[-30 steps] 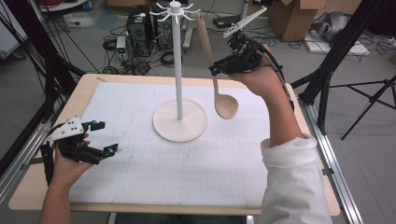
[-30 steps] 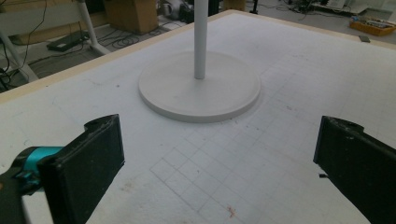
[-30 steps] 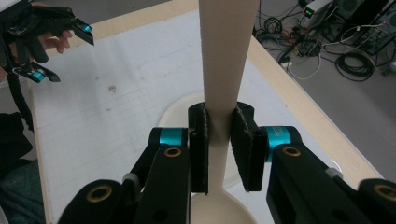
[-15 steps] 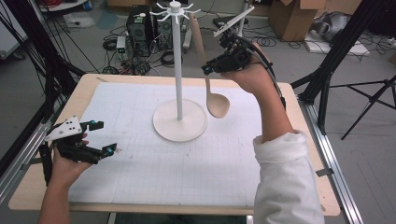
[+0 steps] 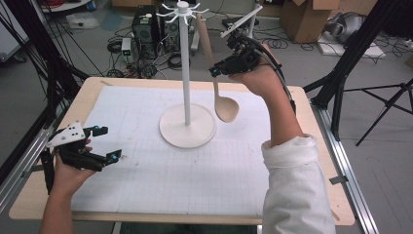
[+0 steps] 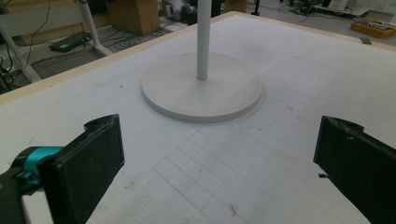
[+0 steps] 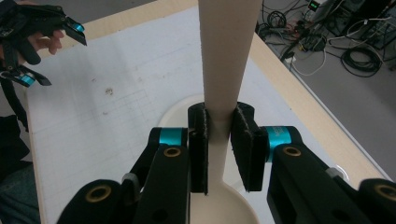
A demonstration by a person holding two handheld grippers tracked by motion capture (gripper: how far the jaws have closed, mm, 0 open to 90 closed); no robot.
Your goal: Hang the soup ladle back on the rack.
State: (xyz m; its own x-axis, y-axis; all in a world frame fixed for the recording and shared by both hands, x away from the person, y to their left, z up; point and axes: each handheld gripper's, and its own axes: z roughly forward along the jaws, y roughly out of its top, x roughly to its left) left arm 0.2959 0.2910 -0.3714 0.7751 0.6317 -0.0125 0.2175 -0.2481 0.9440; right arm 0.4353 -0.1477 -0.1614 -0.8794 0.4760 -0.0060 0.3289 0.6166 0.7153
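A beige wooden spoon [image 5: 217,87] hangs upright in the air, bowl down, its handle top close to the hooks of the white hook stand [image 5: 185,63]. My right gripper [image 5: 217,69] is shut on the spoon's handle [image 7: 224,70], with the pads pressing both sides and the bowl [image 7: 223,205] below the jaws. The stand's round base [image 6: 201,88] rests on the white grid mat [image 5: 195,165]. My left gripper [image 5: 108,143] stands open low over the mat's left part, nothing between its pads [image 6: 88,163].
The wooden table [image 5: 311,122] ends close beyond the mat on all sides. Black frame poles [image 5: 341,73], cables and boxes [image 5: 302,19] crowd the floor behind. The person's white sleeve [image 5: 292,190] covers the mat's front right.
My right gripper has lifted the spoon higher and leftward, toward the stand's top; the spoon's bowl now hangs beside the base. The left hand stayed put.
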